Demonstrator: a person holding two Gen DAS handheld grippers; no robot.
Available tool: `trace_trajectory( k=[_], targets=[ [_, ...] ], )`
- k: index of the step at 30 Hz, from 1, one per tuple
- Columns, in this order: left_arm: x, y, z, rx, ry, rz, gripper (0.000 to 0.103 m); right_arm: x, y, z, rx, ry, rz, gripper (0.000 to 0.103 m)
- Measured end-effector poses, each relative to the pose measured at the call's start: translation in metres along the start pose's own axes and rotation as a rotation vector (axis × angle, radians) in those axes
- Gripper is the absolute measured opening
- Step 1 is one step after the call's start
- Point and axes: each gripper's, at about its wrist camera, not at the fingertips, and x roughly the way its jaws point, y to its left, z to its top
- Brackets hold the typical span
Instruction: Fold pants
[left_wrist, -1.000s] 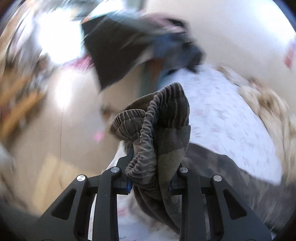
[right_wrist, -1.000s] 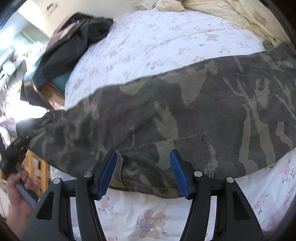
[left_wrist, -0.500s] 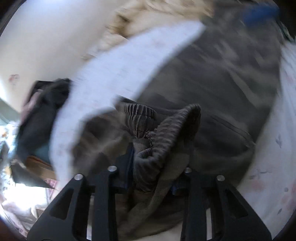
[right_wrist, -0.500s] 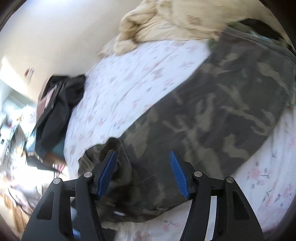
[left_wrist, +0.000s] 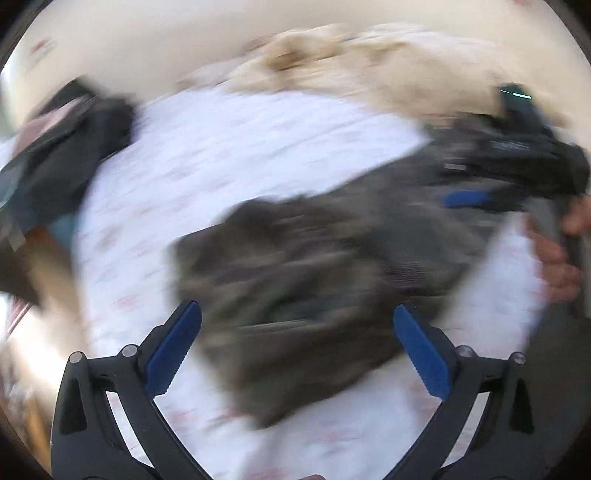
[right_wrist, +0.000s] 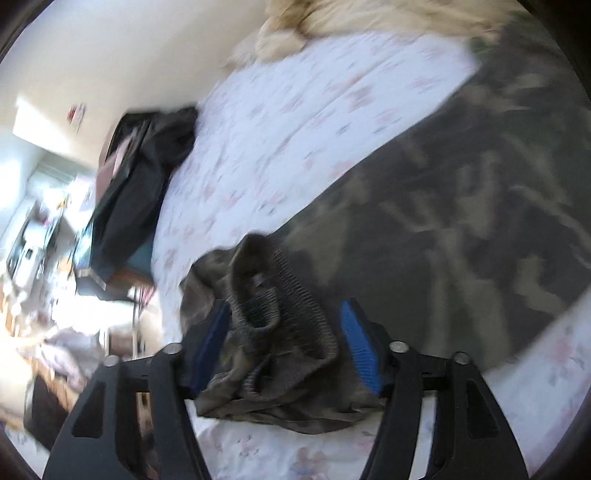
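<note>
The camouflage pants (left_wrist: 306, 280) lie across the white flowered bedsheet (left_wrist: 236, 155), blurred in the left wrist view. My left gripper (left_wrist: 295, 347) is open and empty, its blue pads spread wide above the folded end of the pants. In the right wrist view the pants (right_wrist: 461, 192) stretch to the right, and their ribbed elastic cuff (right_wrist: 273, 302) lies bunched between the pads of my right gripper (right_wrist: 288, 343), which is open around it. The right gripper also shows in the left wrist view (left_wrist: 469, 197), held in a hand.
A dark pile of clothes (right_wrist: 136, 184) lies at the bed's left edge, with a cluttered room beyond. A cream blanket (left_wrist: 351, 70) is bunched at the far side of the bed by the wall.
My left gripper has let go of the ribbed cuff, opened wide and drawn back. The cuff end now lies on the bed in front of my right gripper, over the rest of the pants.
</note>
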Motion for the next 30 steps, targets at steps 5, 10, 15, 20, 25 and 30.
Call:
trace_trajectory(
  k=[5, 10, 15, 20, 25, 30],
  targets=[
    [0.036, 0.083, -0.011, -0.328, 0.103, 0.146, 0.102, 0.064, 0.03, 0.015, -0.104, 0.184, -0.05, 0.072],
    [0.077, 0.09, -0.027, -0.427, 0.23, 0.073, 0.102, 0.107, 0.045, 0.01, -0.215, 0.235, -0.13, 0.028],
    [0.094, 0.085, -0.031, -0.414, 0.285, 0.082, 0.102, 0.092, 0.057, 0.003, -0.217, 0.23, -0.036, 0.007],
    [0.082, 0.092, -0.025, -0.472, 0.255, 0.076, 0.102, 0.028, 0.058, -0.004, -0.139, 0.142, 0.071, 0.006],
    [0.107, 0.074, -0.031, -0.385, 0.35, 0.073, 0.103, 0.069, 0.001, -0.028, -0.011, 0.313, -0.154, 0.008],
    [0.126, 0.059, -0.04, -0.325, 0.406, 0.111, 0.103, 0.075, -0.005, -0.024, -0.006, 0.365, -0.175, 0.037]
  ],
)
